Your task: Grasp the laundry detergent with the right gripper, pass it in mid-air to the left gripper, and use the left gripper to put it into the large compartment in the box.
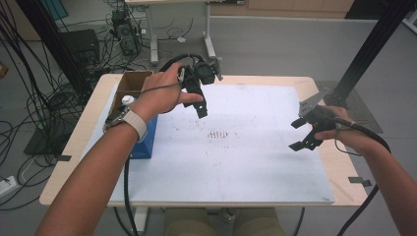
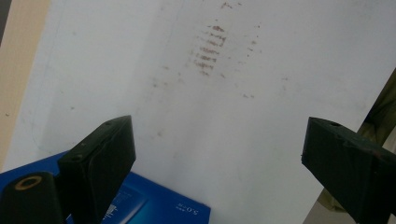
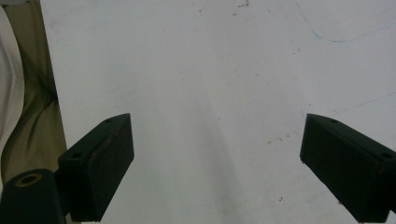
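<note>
Left gripper has its jaws spread wide with nothing between them, hanging over the white sheet just right of the blue box, which sits at the sheet's left edge under the person's left wrist. Right gripper is equally wide and empty, low over the sheet's right side, well apart from the box. Behind the box stands an open cardboard carton.

A big white sheet covers most of the light wooden table — it has little brown marks near its middle. At the far left corner sits an open brown cardboard box. Behind the table, black cables lie on the grey floor — near a computer.
</note>
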`<state>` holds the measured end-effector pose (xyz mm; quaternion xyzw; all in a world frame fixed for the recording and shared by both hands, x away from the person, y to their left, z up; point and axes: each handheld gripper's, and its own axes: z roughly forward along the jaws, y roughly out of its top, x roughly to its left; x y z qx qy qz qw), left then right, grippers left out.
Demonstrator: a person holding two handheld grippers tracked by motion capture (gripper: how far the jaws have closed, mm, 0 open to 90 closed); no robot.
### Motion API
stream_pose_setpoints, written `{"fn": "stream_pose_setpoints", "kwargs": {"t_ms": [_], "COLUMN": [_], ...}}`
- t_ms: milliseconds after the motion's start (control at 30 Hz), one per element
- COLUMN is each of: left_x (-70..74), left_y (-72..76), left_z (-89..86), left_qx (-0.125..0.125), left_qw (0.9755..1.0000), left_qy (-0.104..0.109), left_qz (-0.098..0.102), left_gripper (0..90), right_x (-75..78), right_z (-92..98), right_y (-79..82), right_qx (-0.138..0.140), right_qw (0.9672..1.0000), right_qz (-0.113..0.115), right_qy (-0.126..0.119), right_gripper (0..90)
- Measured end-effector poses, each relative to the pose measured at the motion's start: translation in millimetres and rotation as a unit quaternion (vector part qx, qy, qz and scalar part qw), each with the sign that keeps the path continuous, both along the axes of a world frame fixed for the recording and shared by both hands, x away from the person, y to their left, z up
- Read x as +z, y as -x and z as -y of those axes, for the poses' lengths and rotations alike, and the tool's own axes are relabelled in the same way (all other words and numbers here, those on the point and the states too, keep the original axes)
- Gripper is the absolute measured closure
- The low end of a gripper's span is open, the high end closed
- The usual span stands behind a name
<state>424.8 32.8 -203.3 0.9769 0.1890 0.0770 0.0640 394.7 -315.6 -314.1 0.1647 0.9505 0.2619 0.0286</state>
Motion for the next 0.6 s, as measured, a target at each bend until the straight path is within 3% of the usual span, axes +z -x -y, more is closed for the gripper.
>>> {"fn": "stream_pose_setpoints", "kwargs": {"t_ms": [600], "left_x": [-6.9], "left_y": [-5.3], "left_z": [5.6], "left_qx": [-0.002], "left_qw": [1.0], "left_qy": [-0.004], "left_qz": [0.0], "left_gripper": [10.3], "right_x": [-0.9], "right_z": [1.3], "right_y": [-4.7], "right_qx": [-0.004], "right_qw": [1.0], "right_qz": [0.001], "right_qy": [-0.004], "right_gripper": [10.1]}}
